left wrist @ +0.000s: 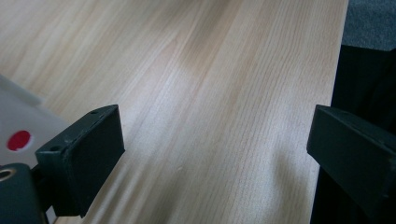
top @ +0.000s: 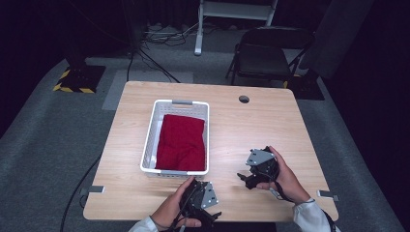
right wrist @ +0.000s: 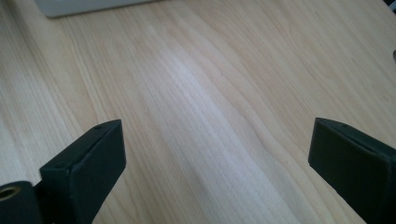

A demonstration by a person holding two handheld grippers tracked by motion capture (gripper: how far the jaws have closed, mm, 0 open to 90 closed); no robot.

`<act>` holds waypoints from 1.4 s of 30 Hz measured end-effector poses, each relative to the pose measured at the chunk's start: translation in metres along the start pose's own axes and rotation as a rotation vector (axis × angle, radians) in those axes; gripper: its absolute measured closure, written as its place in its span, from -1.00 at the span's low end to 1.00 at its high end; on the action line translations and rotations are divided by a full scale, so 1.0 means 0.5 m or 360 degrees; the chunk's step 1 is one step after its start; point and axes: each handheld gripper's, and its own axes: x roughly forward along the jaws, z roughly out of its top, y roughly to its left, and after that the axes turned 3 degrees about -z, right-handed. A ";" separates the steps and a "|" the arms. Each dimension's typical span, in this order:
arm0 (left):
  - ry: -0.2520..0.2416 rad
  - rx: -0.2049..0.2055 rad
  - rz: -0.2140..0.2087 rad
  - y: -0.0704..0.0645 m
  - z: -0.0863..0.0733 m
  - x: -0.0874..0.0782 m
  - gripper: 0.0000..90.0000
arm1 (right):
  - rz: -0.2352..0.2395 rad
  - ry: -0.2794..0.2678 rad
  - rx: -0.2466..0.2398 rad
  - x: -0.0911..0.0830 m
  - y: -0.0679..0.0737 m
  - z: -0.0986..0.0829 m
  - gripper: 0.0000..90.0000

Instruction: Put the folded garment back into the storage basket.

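Nearest the tabletop's (top: 241, 130) near edge, the left gripper (top: 205, 200) sits in the person's left hand (top: 171, 210), just short of the basket's near wall; its fingers (left wrist: 81, 163) stand wide apart with nothing between them, bare wood showing in the gap in the left gripper view. Slightly farther in and toward the right edge, the right gripper (top: 251, 176) is held in the right hand (top: 285, 179), its grey three-cornered plate uppermost; its fingers (right wrist: 84, 168) are likewise spread wide and empty over bare wood in the right gripper view. The two grippers are apart from each other and neither touches the basket. Beyond the left gripper, left of the tabletop's centre, stands the white slatted basket (top: 150, 140), long side running from the near edge toward the far edge. Inside it lies the red cloth (top: 183, 142), loosely folded, covering most of the floor of the basket. Near the far edge, right of the basket, is a round cable hole (top: 244, 99). Past the far edge, a dark folding chair (top: 268, 53) stands on the grey floor
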 end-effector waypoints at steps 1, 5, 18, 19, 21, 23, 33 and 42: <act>0.0004 0.0000 0.0014 0.001 -0.001 0.003 -0.91 | 0.0001 0.0009 0.0007 0.000 0.001 -0.005 -0.91; 0.0025 -0.0026 0.0022 0.005 -0.006 0.013 -0.90 | 0.0003 0.0026 0.0034 -0.003 0.003 -0.028 -0.91; 0.0039 -0.0131 -0.0088 0.017 -0.022 0.035 -0.92 | 0.0009 0.0057 0.0151 -0.022 0.005 -0.108 -0.91; 0.0034 -0.0145 -0.0110 0.021 -0.024 0.036 -0.93 | 0.0013 0.0060 0.0160 -0.023 0.005 -0.113 -0.91; 0.0025 -0.0171 -0.0120 0.023 -0.027 0.038 -0.95 | 0.0013 0.0062 0.0171 -0.026 0.005 -0.120 -0.91; 0.0025 -0.0163 -0.0124 0.024 -0.027 0.038 -0.95 | 0.0034 0.0054 0.0231 -0.034 0.004 -0.144 -0.91; 0.0036 -0.0150 -0.0141 0.029 -0.024 0.041 -0.99 | 0.0150 -0.0064 0.0526 -0.052 -0.008 -0.232 -0.97; 0.0037 -0.0152 -0.0141 0.029 -0.023 0.042 -0.99 | 0.0144 -0.0064 0.0589 -0.067 -0.016 -0.261 -0.99</act>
